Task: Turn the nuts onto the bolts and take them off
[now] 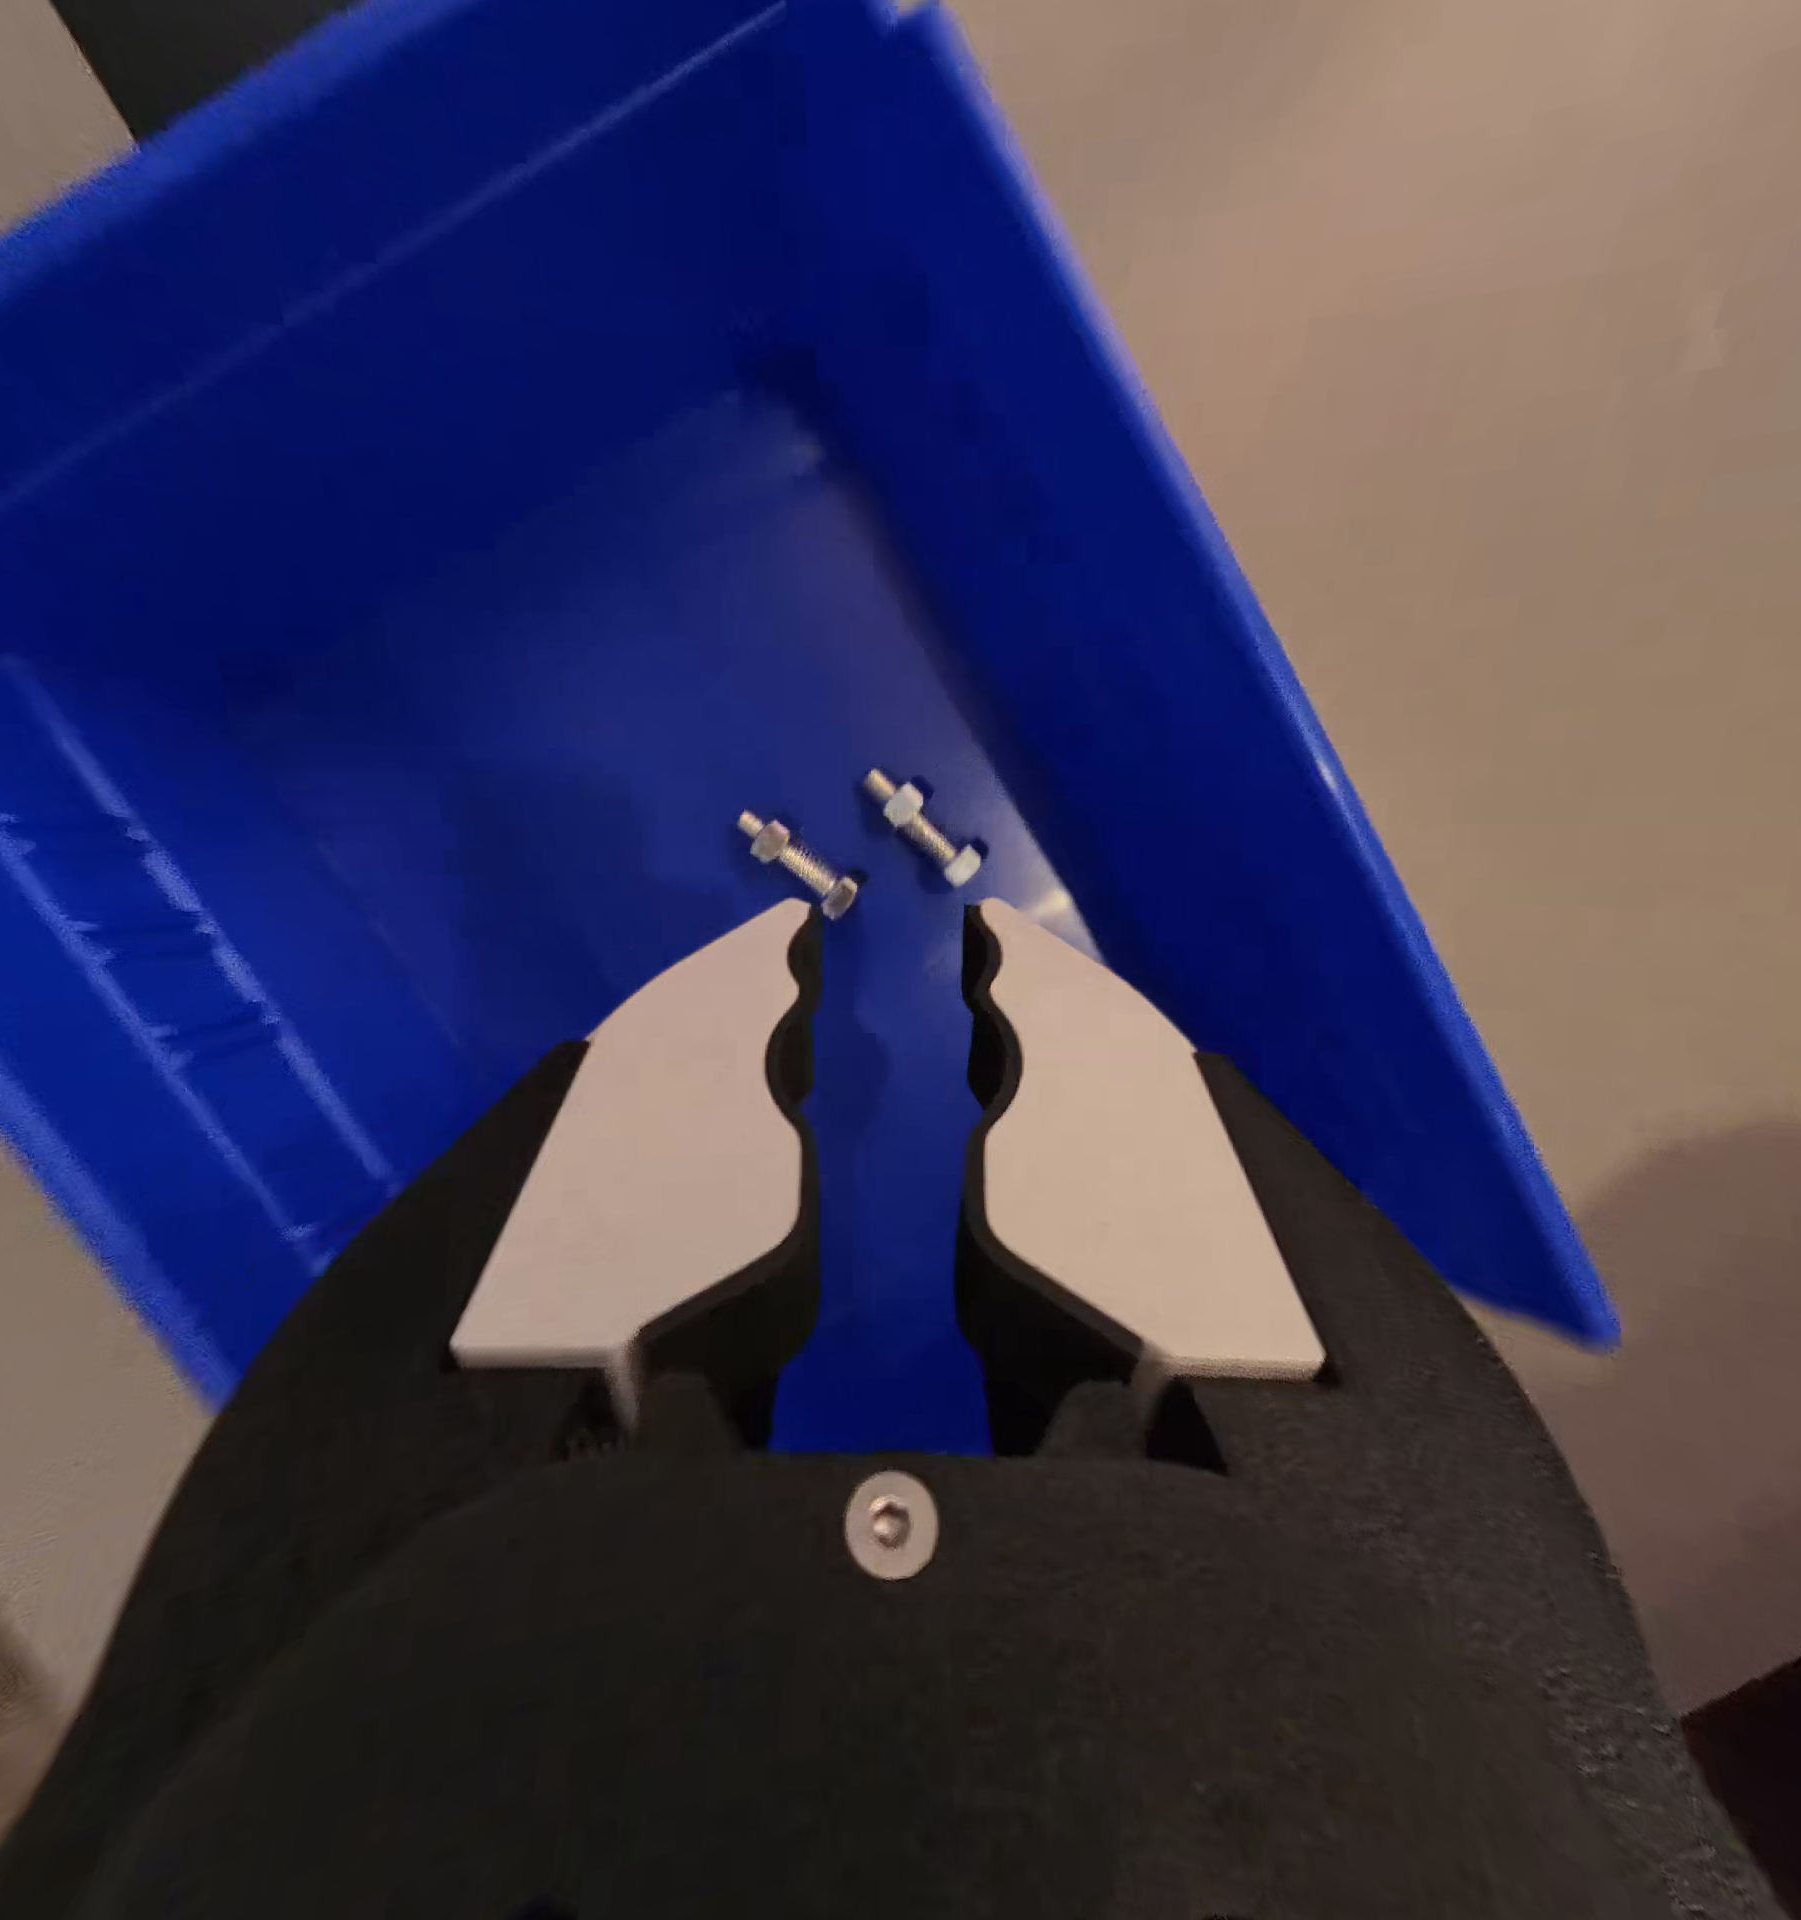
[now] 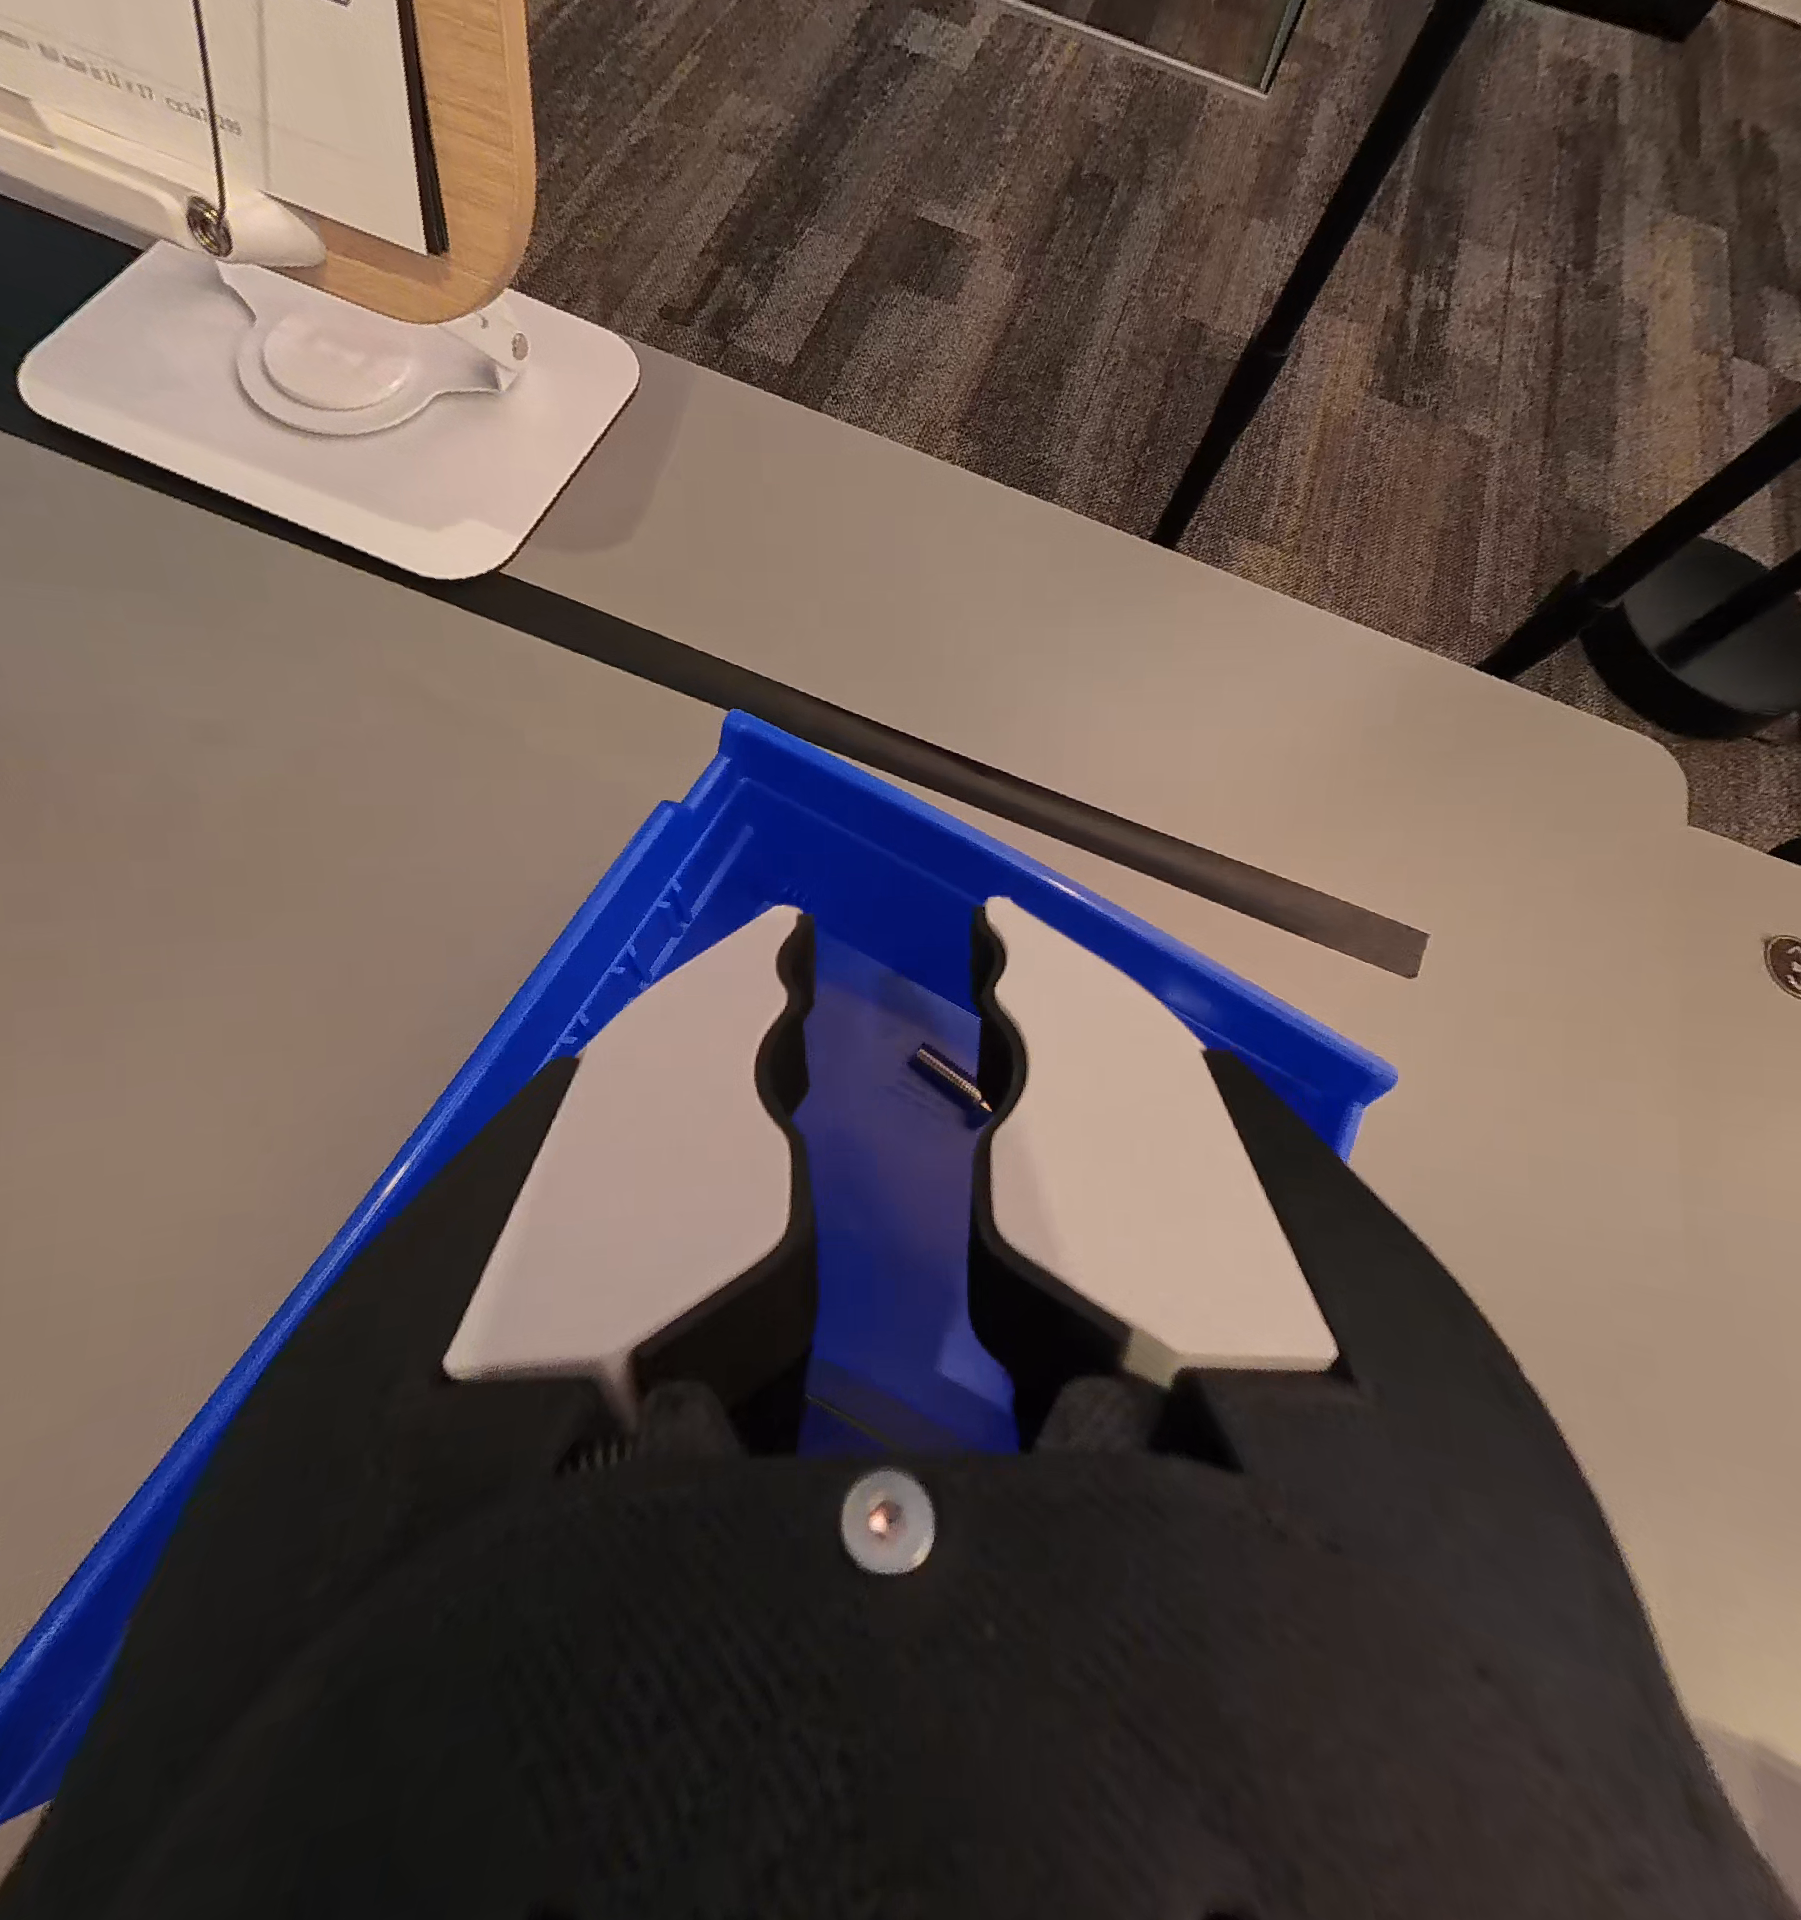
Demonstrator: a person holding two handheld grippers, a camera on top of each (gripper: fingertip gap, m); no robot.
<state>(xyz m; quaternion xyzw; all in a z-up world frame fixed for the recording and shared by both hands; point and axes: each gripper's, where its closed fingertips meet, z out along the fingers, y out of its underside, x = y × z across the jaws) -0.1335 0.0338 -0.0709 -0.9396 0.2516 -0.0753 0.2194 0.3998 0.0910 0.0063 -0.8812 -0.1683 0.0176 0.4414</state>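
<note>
- Left gripper, jaws apart and holding nothing, hangs over the blue bin; its left fingertip is just beside one bolt's head.
- Two bolts lie side by side on the bin floor, near its right wall: left bolt and right bolt, each with one nut threaded near the far end.
- Right gripper, jaws likewise apart and empty, points into the same bin; one bolt shows between its fingers.
- Beyond the bin, on the grey table, stands one white stand holding a printed sheet; no brand is readable.
</note>
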